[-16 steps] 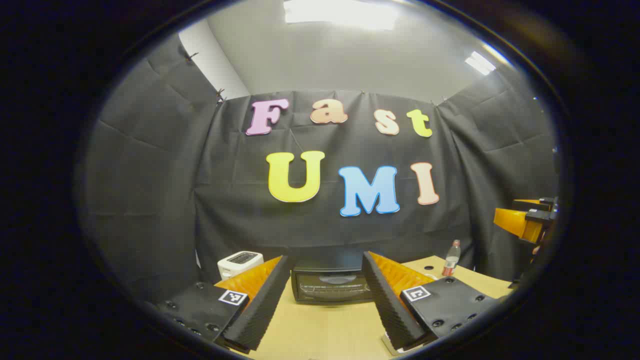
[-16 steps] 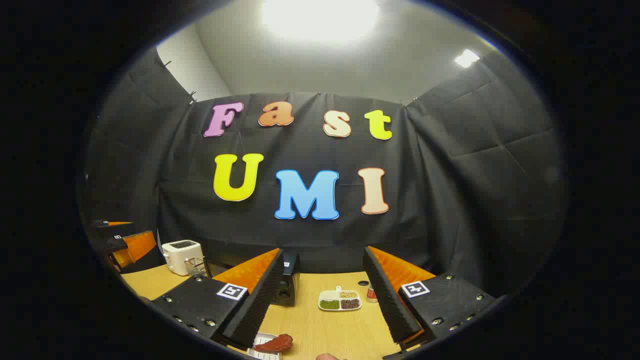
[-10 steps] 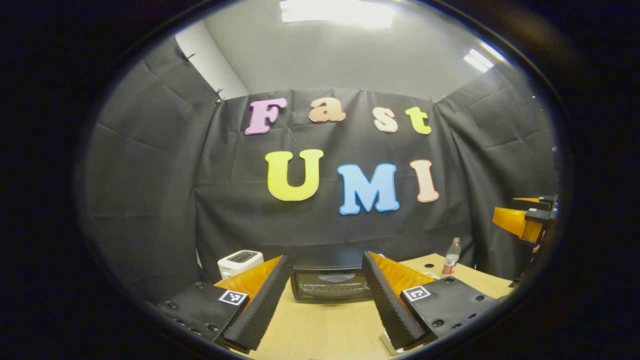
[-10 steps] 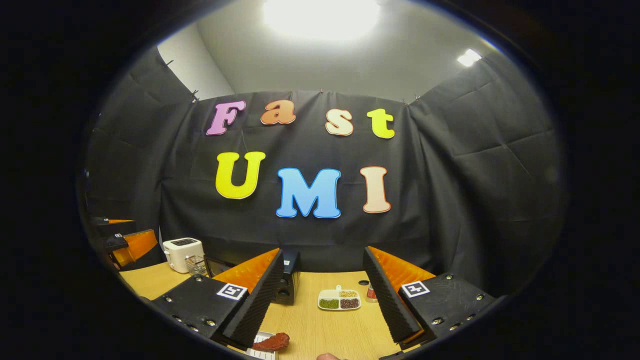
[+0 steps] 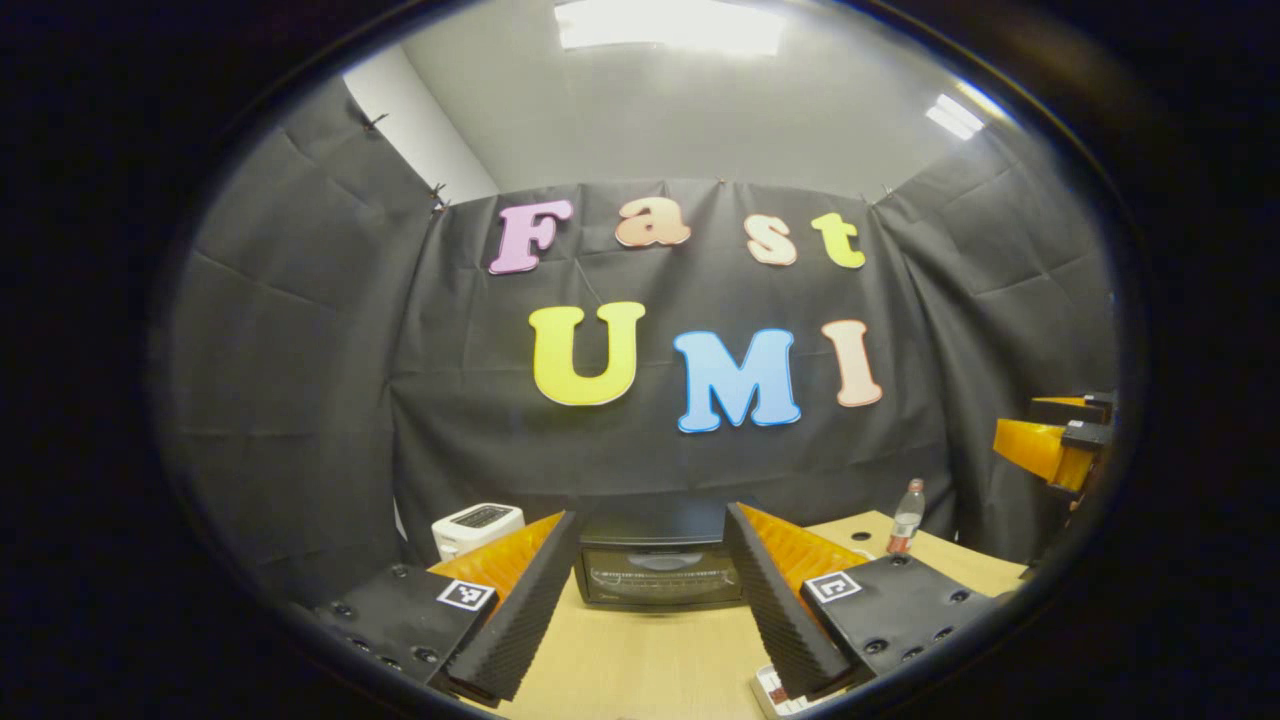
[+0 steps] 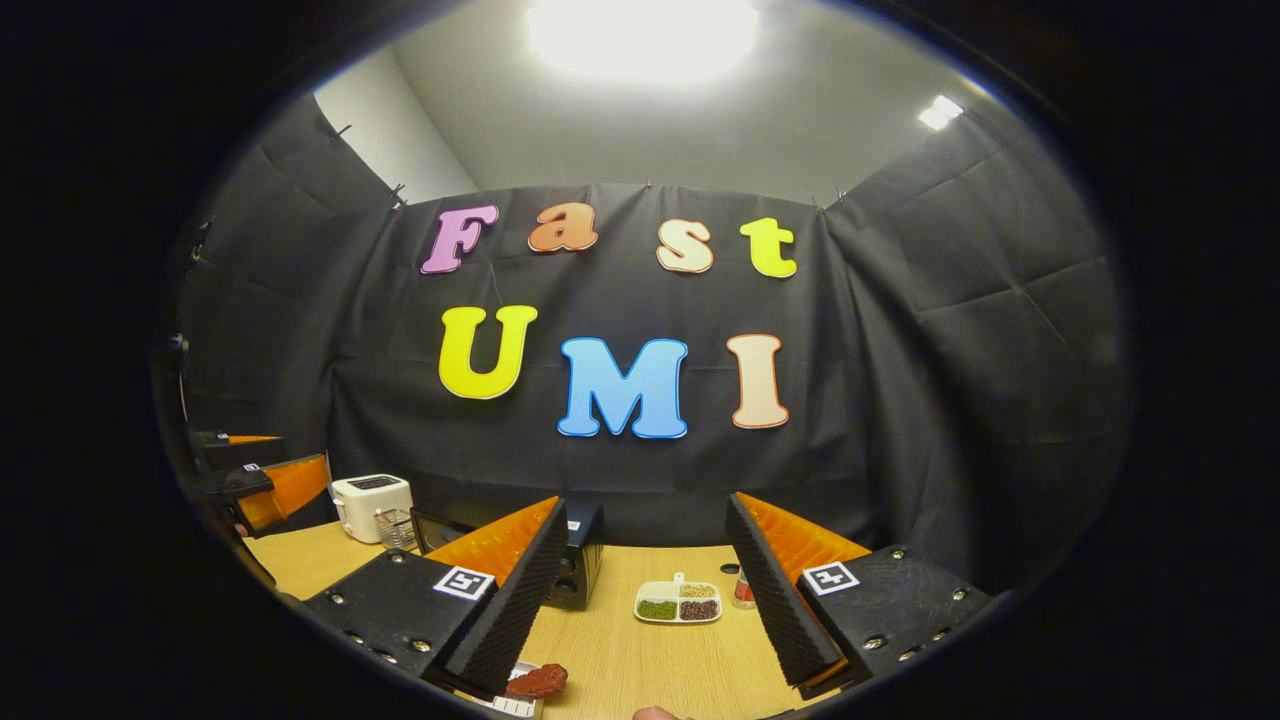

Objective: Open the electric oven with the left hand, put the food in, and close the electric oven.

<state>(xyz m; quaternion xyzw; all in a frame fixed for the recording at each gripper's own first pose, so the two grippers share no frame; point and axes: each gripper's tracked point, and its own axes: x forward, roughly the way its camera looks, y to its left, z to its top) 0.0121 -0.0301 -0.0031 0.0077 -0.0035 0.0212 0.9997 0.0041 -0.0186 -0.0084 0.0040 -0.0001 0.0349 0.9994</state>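
Left gripper [image 5: 650, 610]: fingers spread wide, holding nothing, above the wooden table [image 5: 640, 665]
Electric oven [image 5: 655, 565]: straight ahead between the left gripper's fingers, door shut
Toaster [image 5: 476, 526]: ahead-left of the left gripper, beside the oven
Right gripper [image 6: 640, 615]: fingers wide apart, empty
Food [image 6: 537, 681]: reddish-brown piece on a white tray, just below the right gripper's left finger
Divided dish [image 6: 678, 603]: ahead between the right gripper's fingers
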